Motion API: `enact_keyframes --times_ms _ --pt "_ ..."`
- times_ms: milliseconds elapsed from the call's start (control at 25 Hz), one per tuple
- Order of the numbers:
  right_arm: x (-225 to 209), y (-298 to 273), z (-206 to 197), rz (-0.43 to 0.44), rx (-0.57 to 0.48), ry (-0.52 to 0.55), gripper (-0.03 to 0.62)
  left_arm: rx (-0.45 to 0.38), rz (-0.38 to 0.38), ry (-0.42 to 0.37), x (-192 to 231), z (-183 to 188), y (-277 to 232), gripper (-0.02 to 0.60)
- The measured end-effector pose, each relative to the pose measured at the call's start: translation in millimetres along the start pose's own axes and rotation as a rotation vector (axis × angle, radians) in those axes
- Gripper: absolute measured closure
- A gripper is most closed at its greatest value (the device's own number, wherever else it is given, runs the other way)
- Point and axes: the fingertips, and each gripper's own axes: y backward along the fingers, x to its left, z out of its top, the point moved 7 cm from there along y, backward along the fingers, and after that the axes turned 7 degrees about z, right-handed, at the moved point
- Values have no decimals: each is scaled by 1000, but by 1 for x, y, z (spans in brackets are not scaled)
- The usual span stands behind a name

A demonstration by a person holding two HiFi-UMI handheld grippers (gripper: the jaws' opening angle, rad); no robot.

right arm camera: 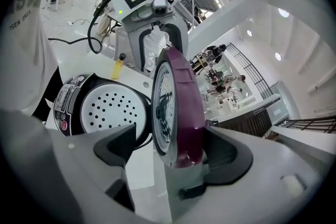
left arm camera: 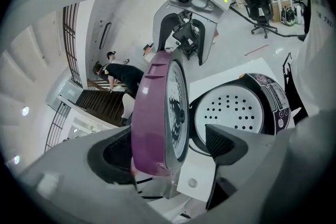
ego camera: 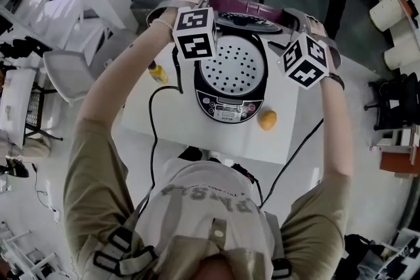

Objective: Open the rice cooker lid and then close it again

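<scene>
Rice cooker [ego camera: 230, 85] sat on white table [ego camera: 157, 121], purple lid [ego camera: 252, 10] standing open at the back, perforated inner plate [ego camera: 230, 65] showing. L gripper [left arm camera: 168, 149] jaws wide, straddling lid's edge: outer pad by the purple shell, inner pad clear of lid's underside. R gripper [right arm camera: 173, 152] likewise at the other edge, wide, not clamping. Orange fruit [ego camera: 267, 119] by cooker's front, yellow bottle [ego camera: 157, 72] on table's left side

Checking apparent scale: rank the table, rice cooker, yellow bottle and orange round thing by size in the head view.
1. table
2. rice cooker
3. orange round thing and yellow bottle: these look alike, and an arm partly hides the bottle, so unranked.
</scene>
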Motion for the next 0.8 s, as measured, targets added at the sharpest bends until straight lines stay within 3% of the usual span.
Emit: enact_keyframes --times_ms 440,800 --pt "35 12 -1 65 -11 16 198 17 -34 -21 -32 2 18 146" --pt "66 19 -4 103 -38 6 198 35 -66 -86 -63 2 30 126"
